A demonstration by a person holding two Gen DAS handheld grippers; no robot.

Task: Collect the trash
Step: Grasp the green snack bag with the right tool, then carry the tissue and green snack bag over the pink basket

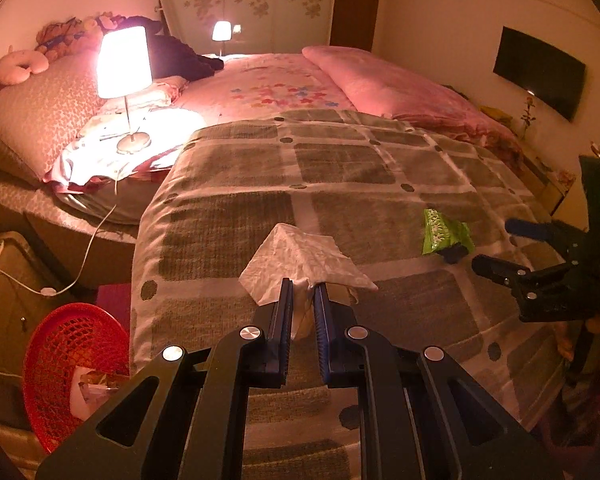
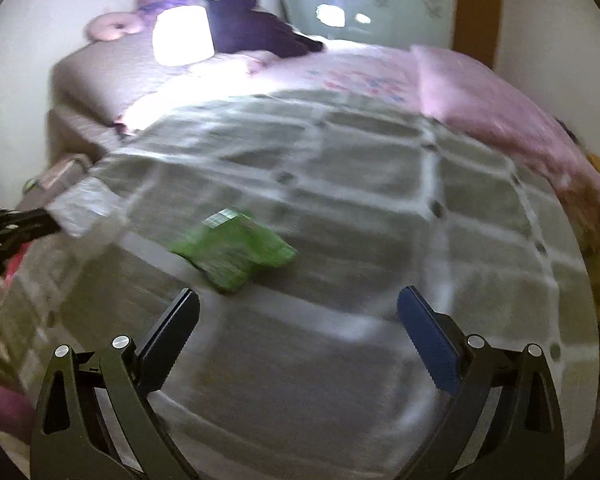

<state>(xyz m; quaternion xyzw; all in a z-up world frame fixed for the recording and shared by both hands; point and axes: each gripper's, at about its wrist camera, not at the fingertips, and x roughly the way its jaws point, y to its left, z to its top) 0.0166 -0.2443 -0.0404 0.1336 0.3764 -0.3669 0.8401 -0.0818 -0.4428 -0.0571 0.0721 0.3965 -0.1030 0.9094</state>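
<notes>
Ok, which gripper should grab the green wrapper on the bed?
Right. The right gripper is open and empty, with the green wrapper just ahead of it. The left gripper is shut on a tissue.

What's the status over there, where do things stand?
Left tool shut on tissue. Right tool open, empty, near green wrapper on blanket. Red basket by bed; nothing blocking.
</notes>
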